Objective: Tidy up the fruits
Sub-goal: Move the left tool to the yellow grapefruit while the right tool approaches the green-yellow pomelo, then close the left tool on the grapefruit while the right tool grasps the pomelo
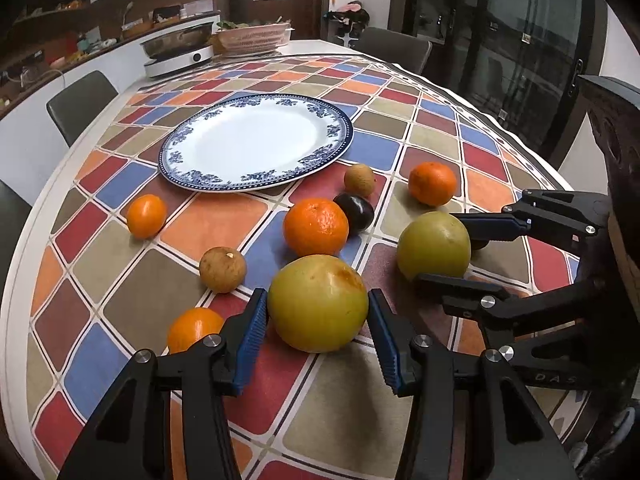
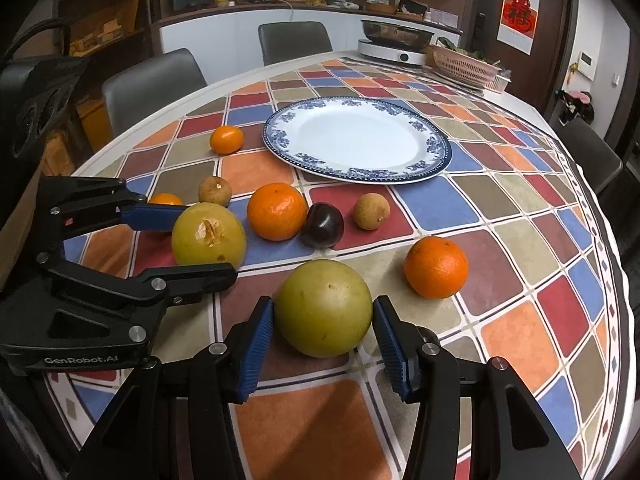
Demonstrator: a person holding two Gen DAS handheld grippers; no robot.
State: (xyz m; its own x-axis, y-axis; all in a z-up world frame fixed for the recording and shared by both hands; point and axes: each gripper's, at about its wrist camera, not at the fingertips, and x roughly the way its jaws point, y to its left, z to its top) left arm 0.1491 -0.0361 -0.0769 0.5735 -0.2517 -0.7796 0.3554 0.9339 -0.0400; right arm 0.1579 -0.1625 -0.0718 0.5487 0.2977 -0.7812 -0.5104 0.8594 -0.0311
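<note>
My left gripper (image 1: 318, 330) brackets a yellow-green fruit with a brown blemish (image 1: 318, 304) that sits on the checkered tablecloth (image 1: 132, 292); the blue pads (image 1: 252, 336) lie against its two flanks, jaws roughly a fruit-width apart, fruit resting on the cloth. My right gripper (image 2: 323, 334) does the same with a second, smoother yellow-green fruit (image 2: 324, 308), pads touching both sides, fruit also on the cloth. The two gripped fruits lie side by side, near the table's close edge. Beyond them: a large orange (image 1: 316, 226) touching a dark plum (image 1: 354, 212), two small tan fruits (image 1: 223, 270), one on either side of that pair, and further oranges (image 1: 432, 183) spread around. The blue-rimmed white plate (image 1: 200, 178) sits farther back, past all the fruit, holding nothing.
</note>
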